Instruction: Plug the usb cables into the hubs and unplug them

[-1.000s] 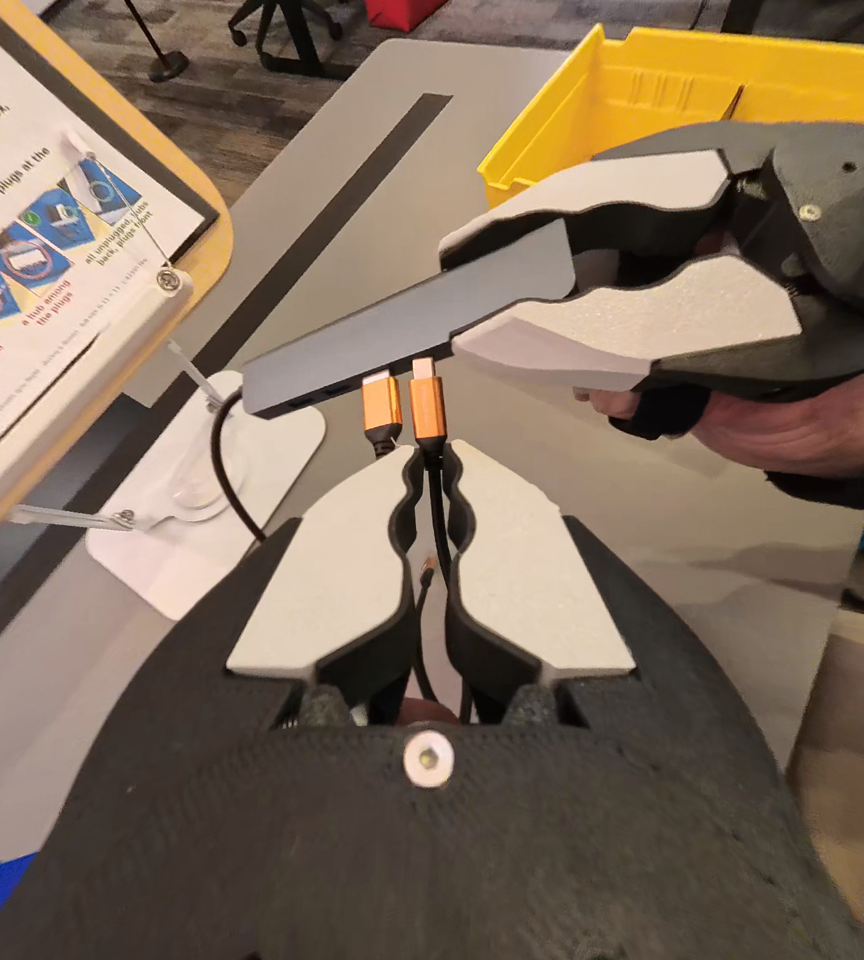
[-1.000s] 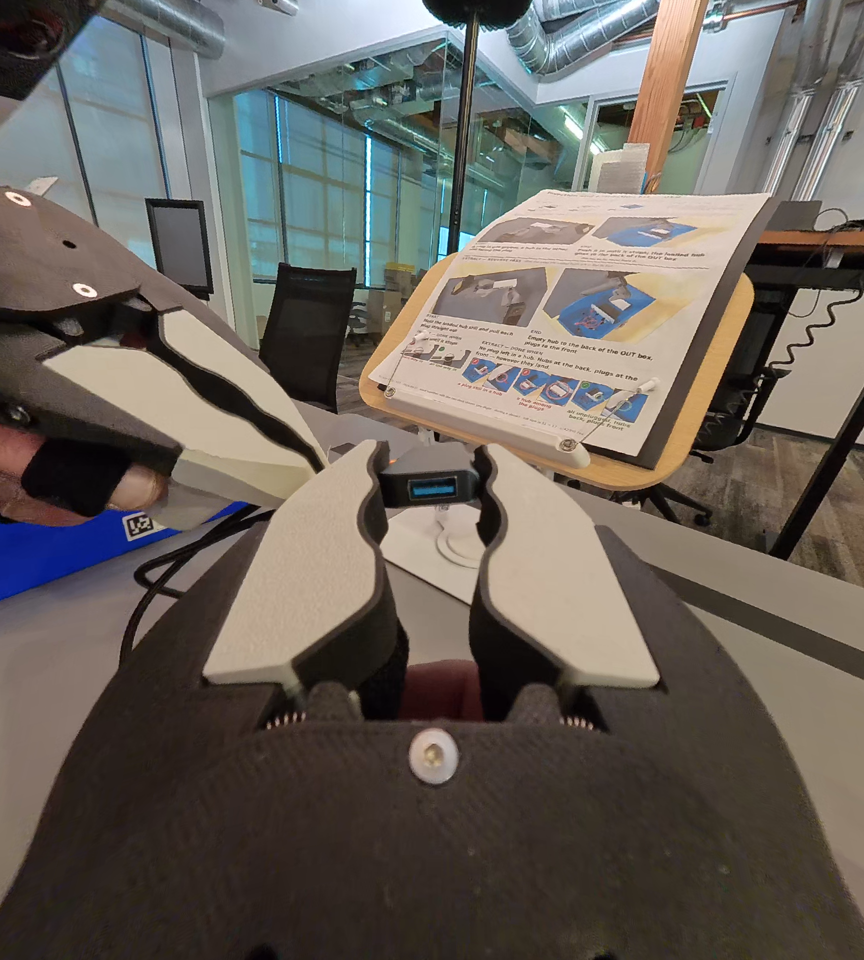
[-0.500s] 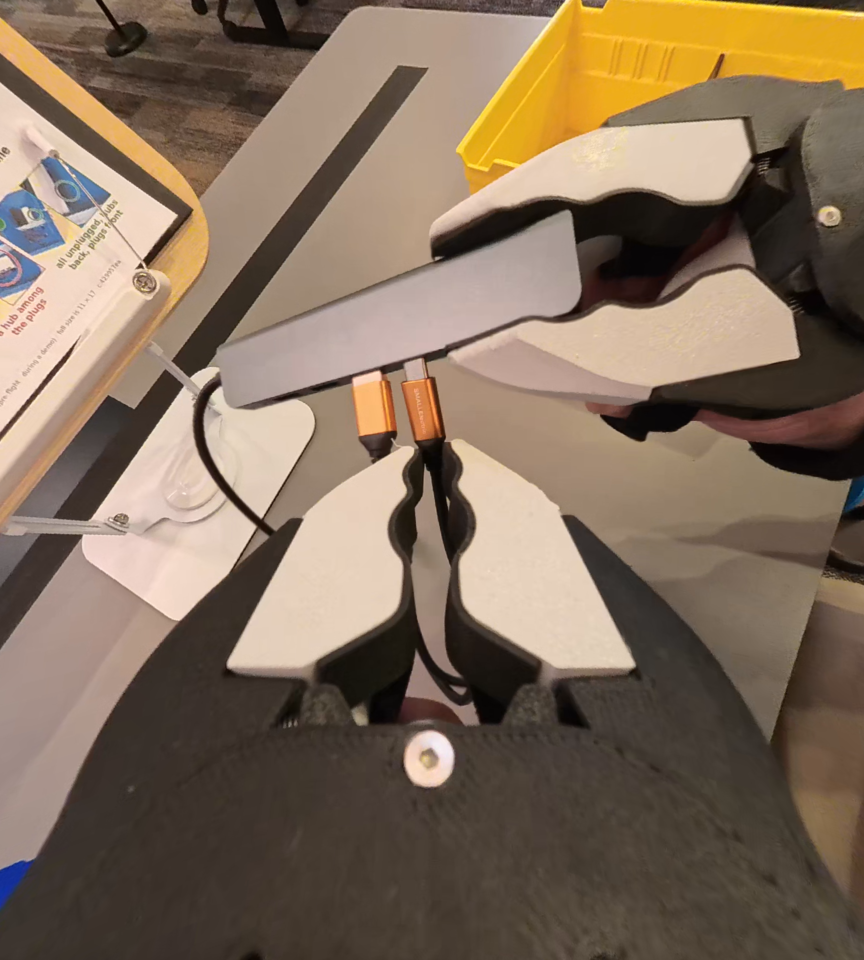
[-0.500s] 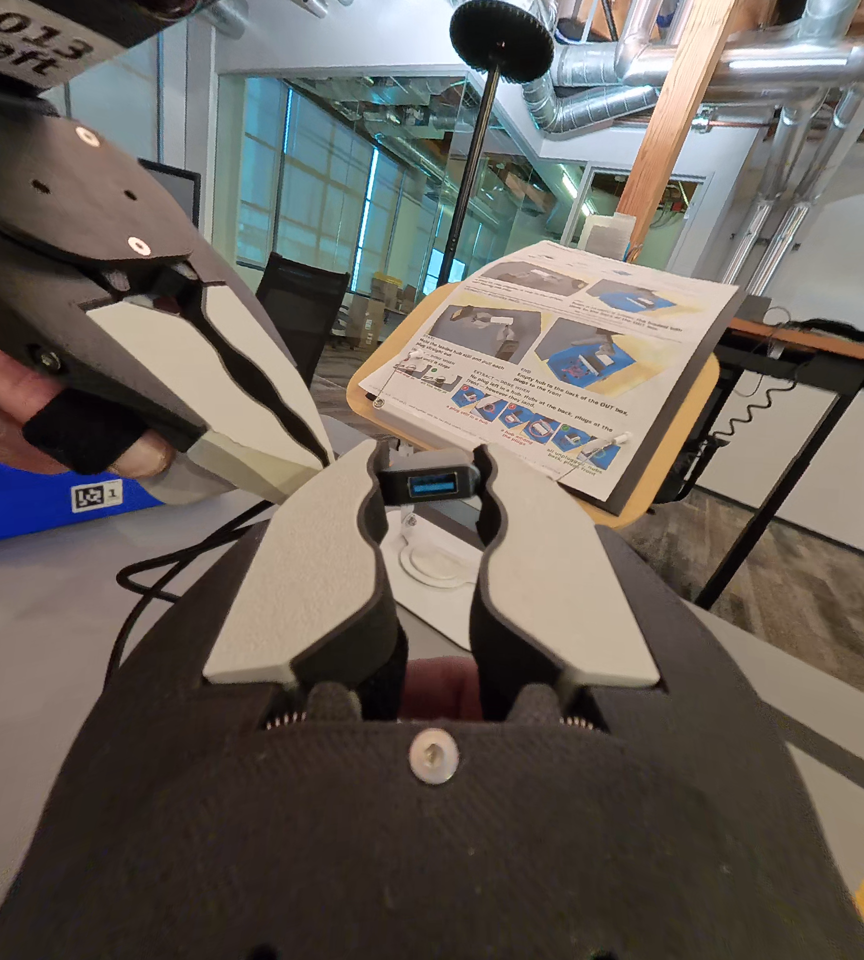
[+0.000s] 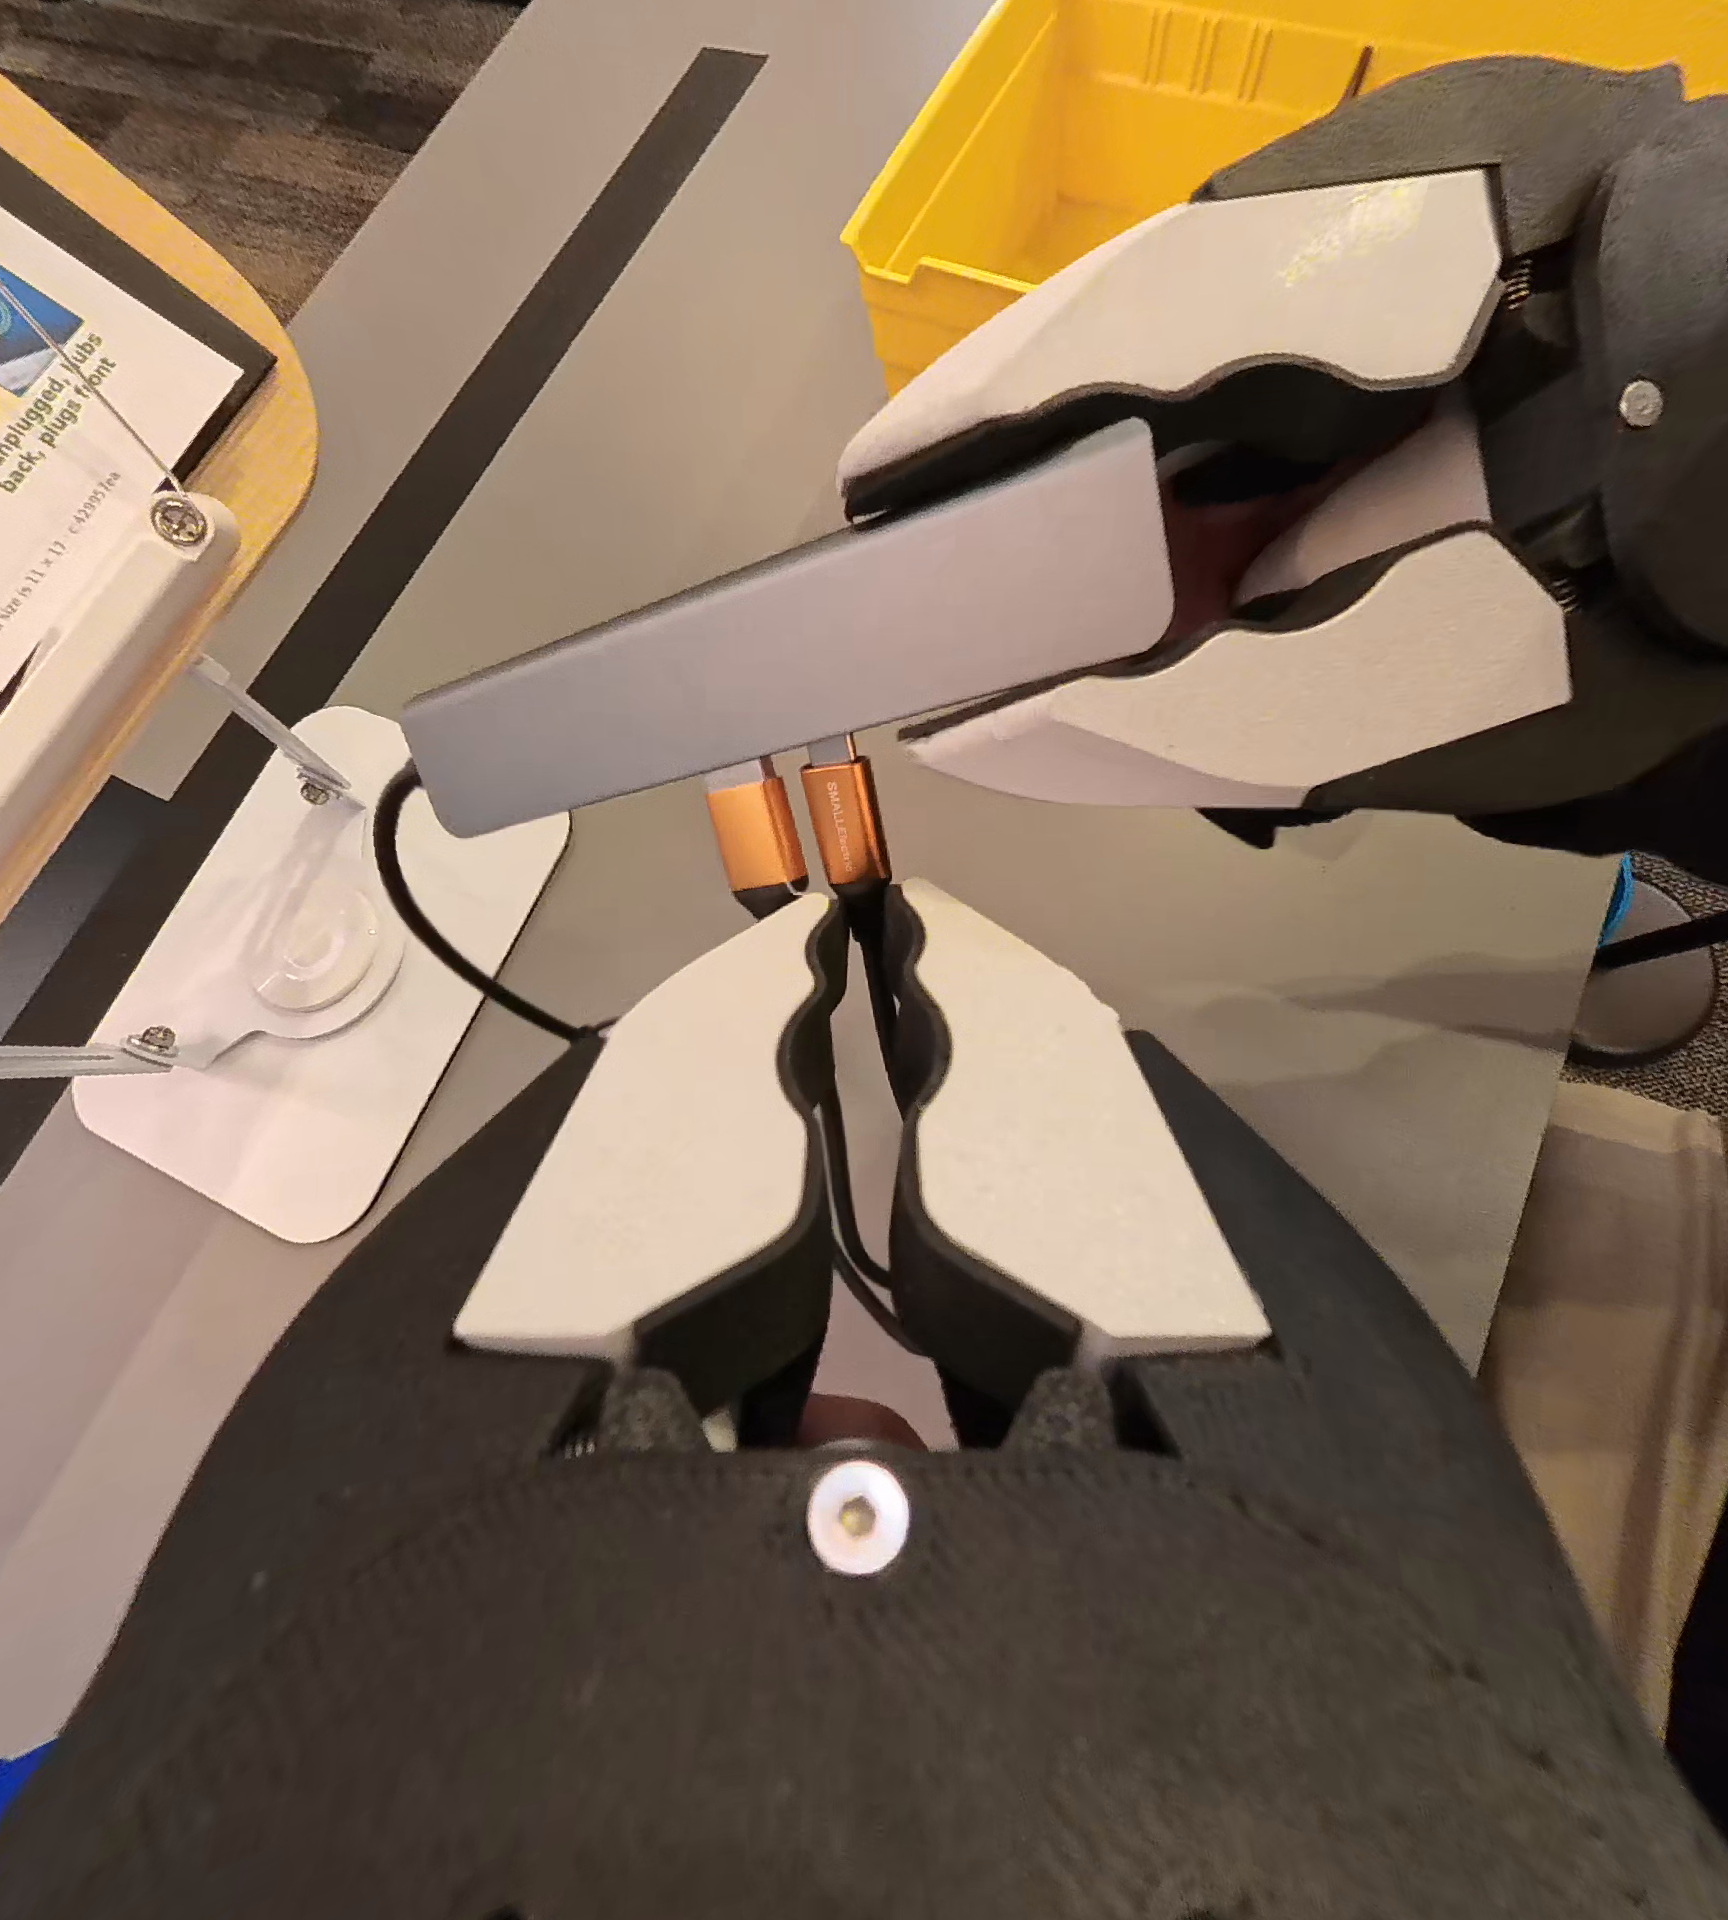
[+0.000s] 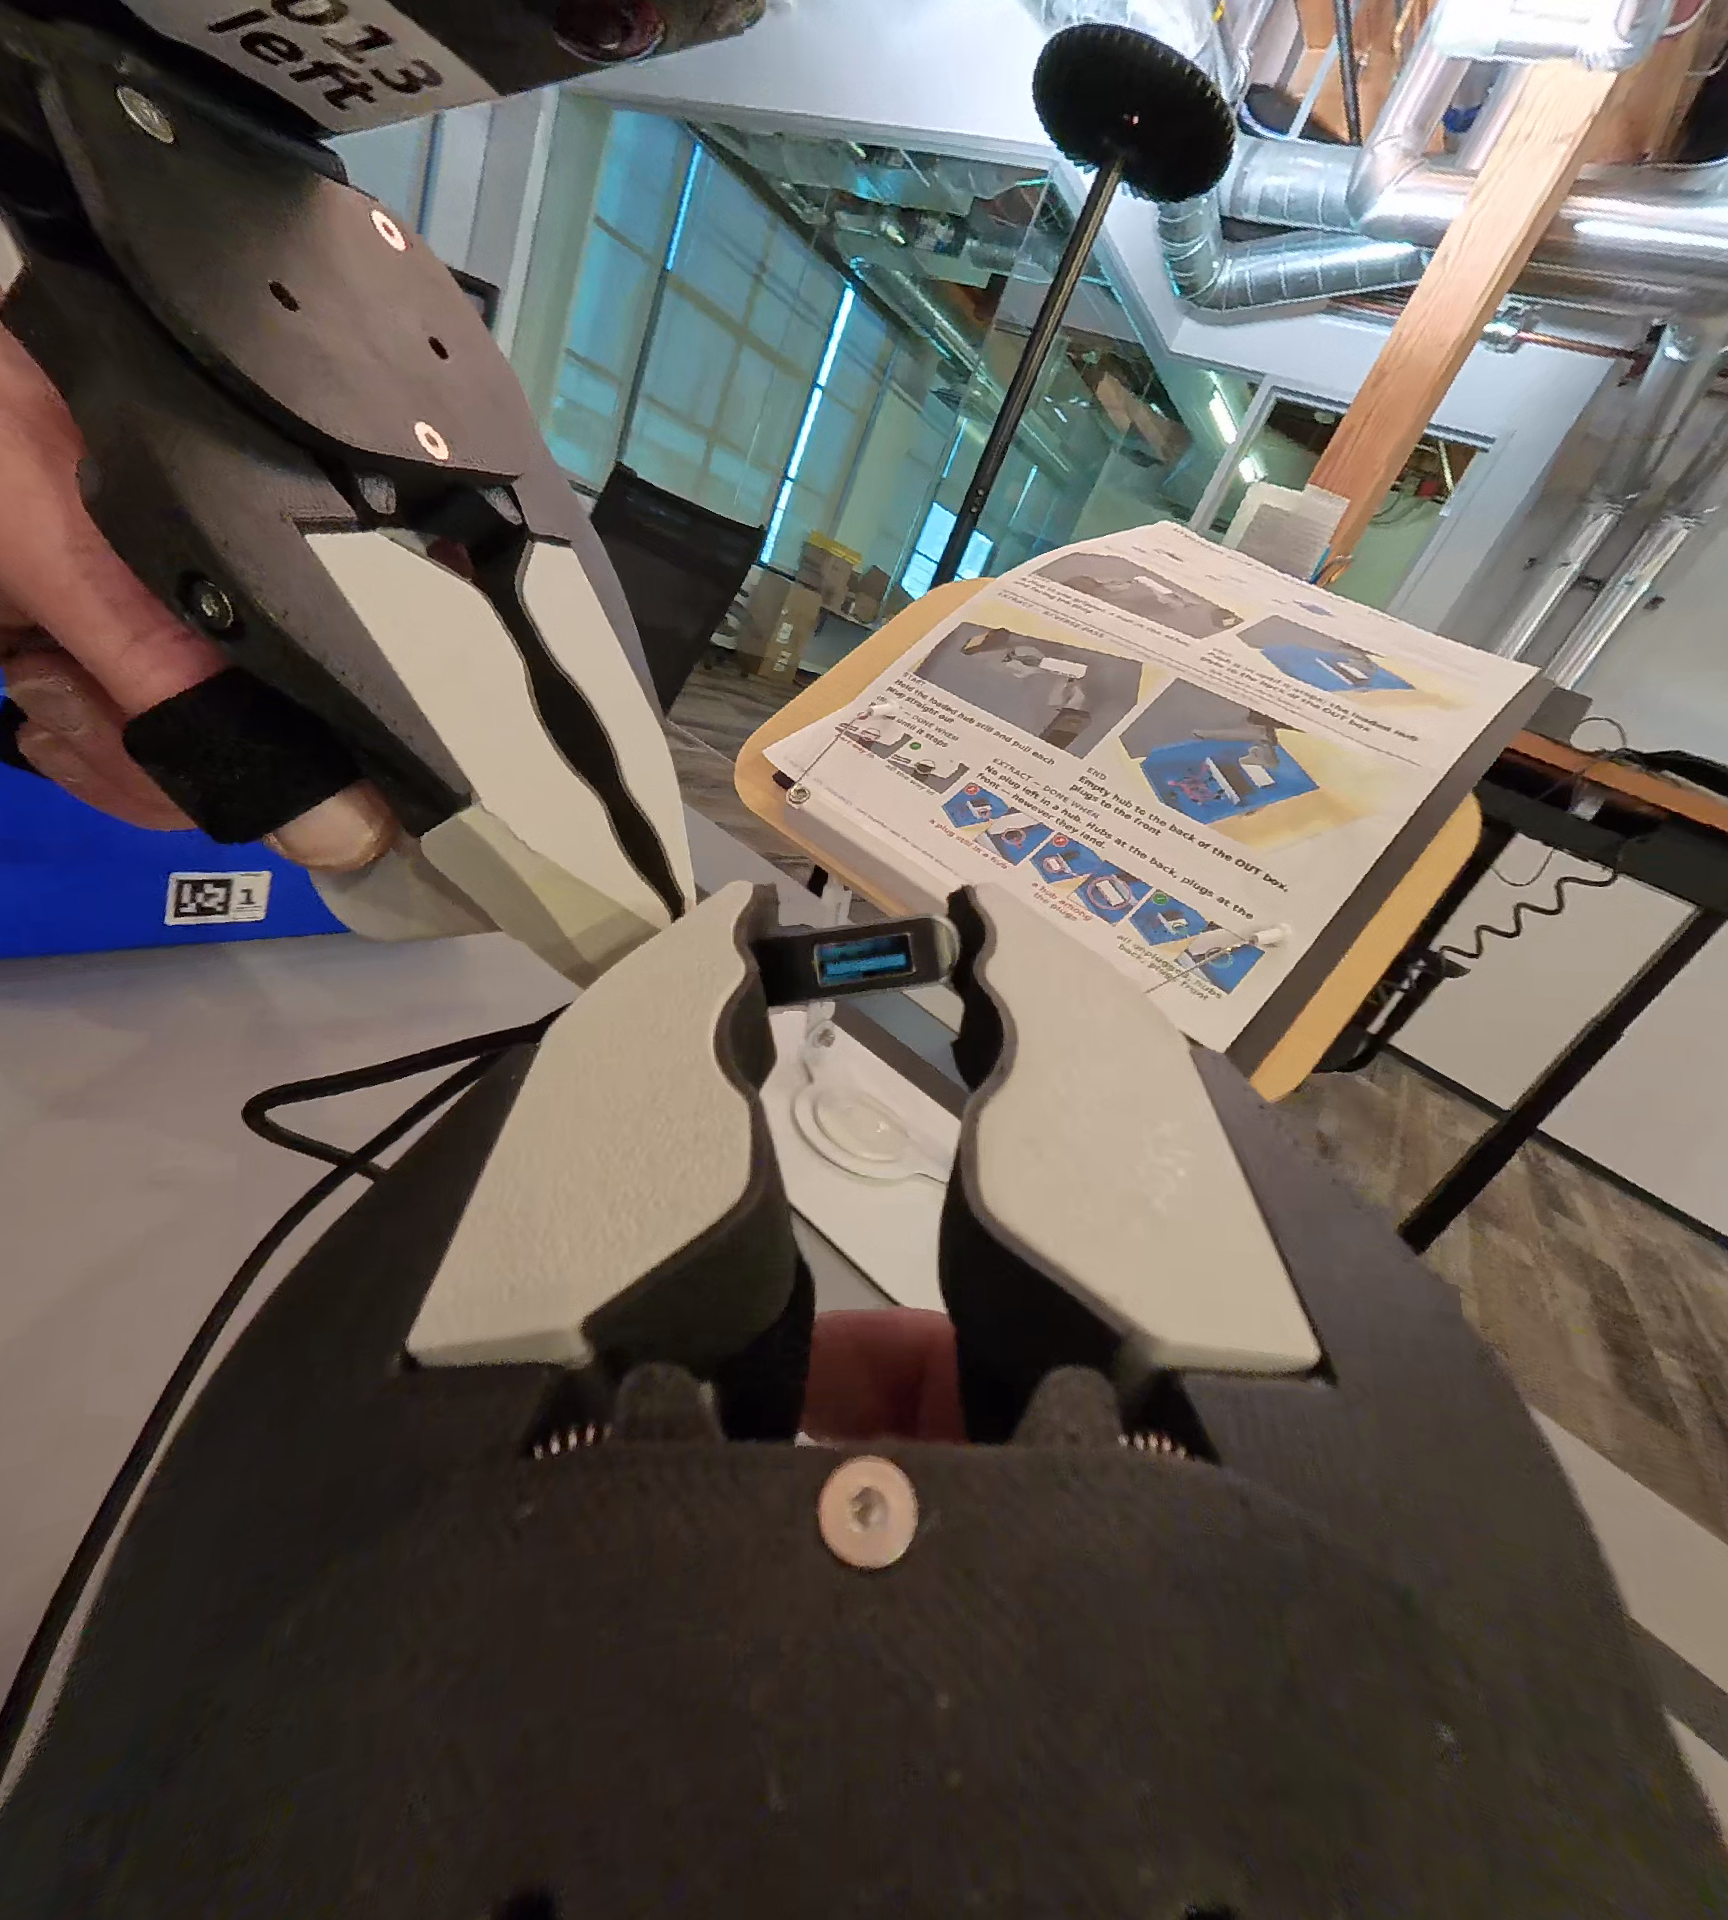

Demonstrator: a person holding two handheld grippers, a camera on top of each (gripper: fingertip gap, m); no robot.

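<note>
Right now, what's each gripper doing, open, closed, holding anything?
Left gripper: shut on the black cable just below its orange plug.
Right gripper: shut on the grey hub.

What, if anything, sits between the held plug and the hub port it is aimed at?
Nothing visible. The left gripper is shut on the cable just below the right-hand orange plug, whose metal tip already meets the hub edge. A second orange plug sits beside it, not in its path.

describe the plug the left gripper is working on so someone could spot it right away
Find the grey hub held in the air by the right gripper. Two orange plugs hang beneath it; the target plug is the right-hand one, its black cable pinched in the left gripper.
</note>
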